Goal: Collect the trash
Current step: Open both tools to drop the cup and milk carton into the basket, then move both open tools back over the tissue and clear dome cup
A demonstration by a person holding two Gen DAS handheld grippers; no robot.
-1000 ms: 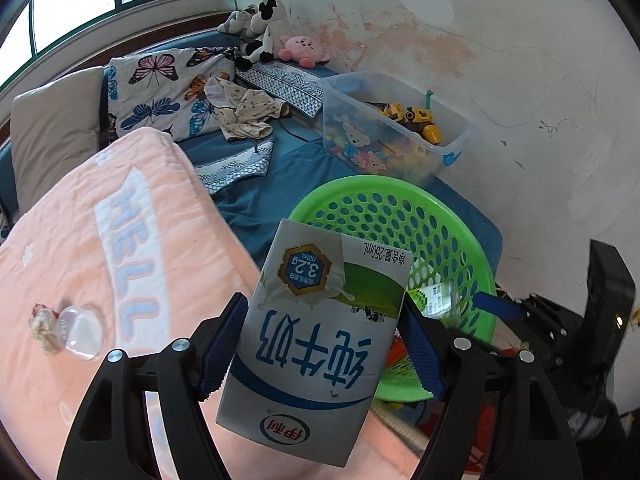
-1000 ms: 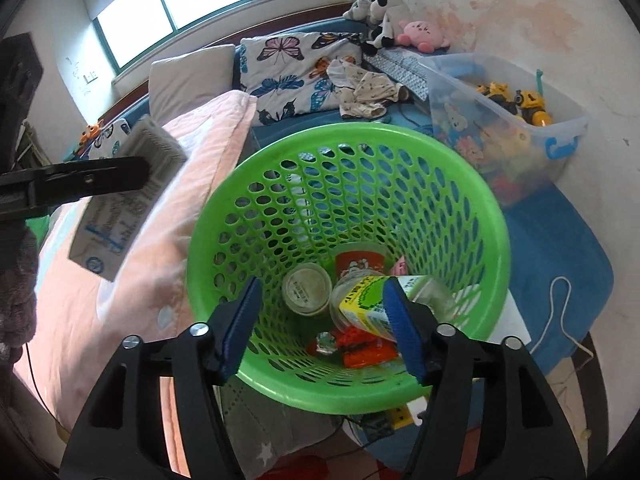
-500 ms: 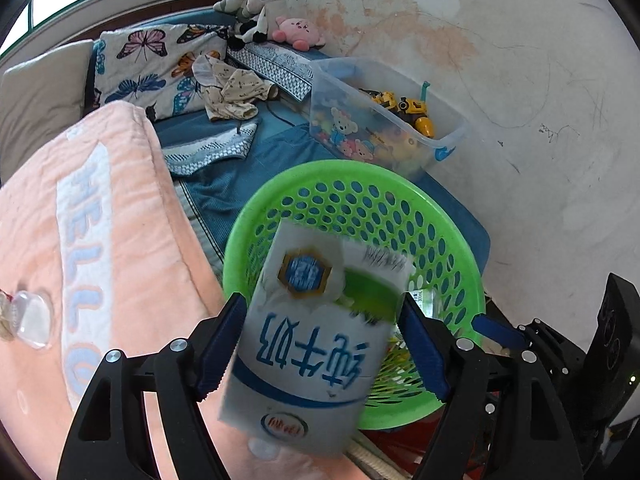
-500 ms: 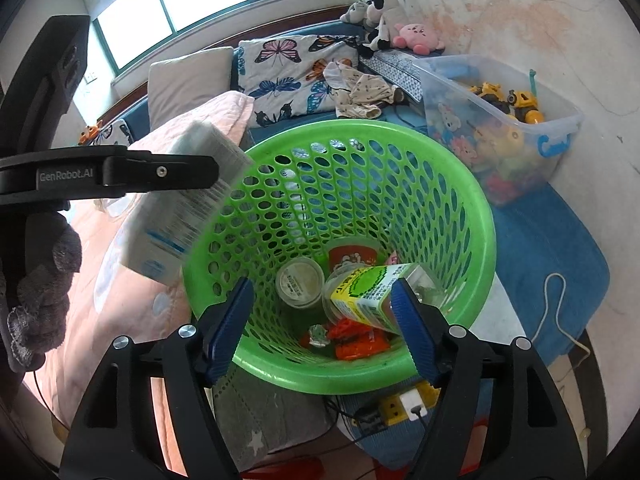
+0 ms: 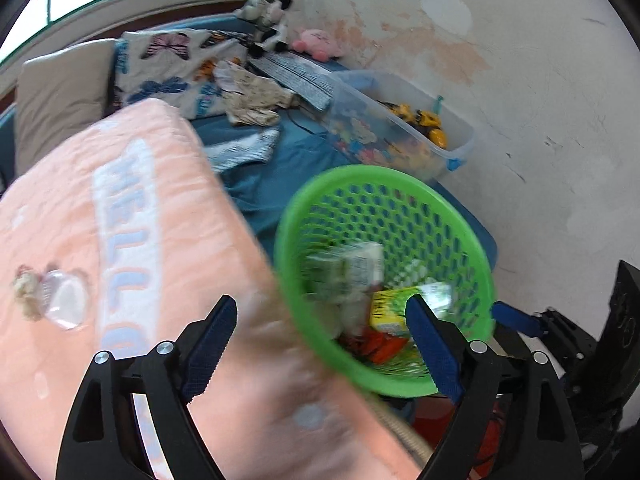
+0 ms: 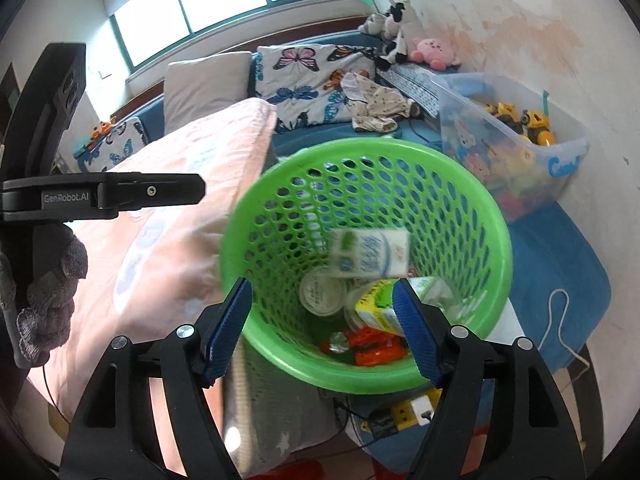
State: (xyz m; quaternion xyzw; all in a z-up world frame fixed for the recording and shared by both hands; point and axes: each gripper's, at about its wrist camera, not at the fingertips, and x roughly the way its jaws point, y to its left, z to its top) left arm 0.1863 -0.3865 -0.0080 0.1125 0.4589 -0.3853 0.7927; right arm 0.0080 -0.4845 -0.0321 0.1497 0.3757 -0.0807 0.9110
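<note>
A green perforated basket (image 6: 472,200) (image 5: 316,196) holds several pieces of trash. A white and blue milk carton (image 6: 370,254) (image 5: 352,266), blurred, is inside it among a yellow-green carton (image 6: 372,310) (image 5: 390,308), a round lid (image 6: 322,294) and red wrappers (image 6: 374,352). My left gripper (image 5: 320,344) is open and empty over the bed edge, left of the basket. My right gripper (image 6: 326,328) is open, its near finger at the basket rim. A clear plastic cup (image 5: 64,300) and a crumpled scrap (image 5: 26,292) lie on the pink blanket.
A pink blanket (image 5: 120,240) covers the bed left of the basket. A clear toy box (image 6: 516,140) stands by the wall at right. Pillows (image 6: 312,76), clothes and plush toys (image 6: 434,50) lie behind. A cord (image 6: 560,320) and power strip (image 6: 412,416) are on the floor.
My left gripper opened and let go of the milk carton, which dropped into the basket. The left gripper then swung left, away from the basket.
</note>
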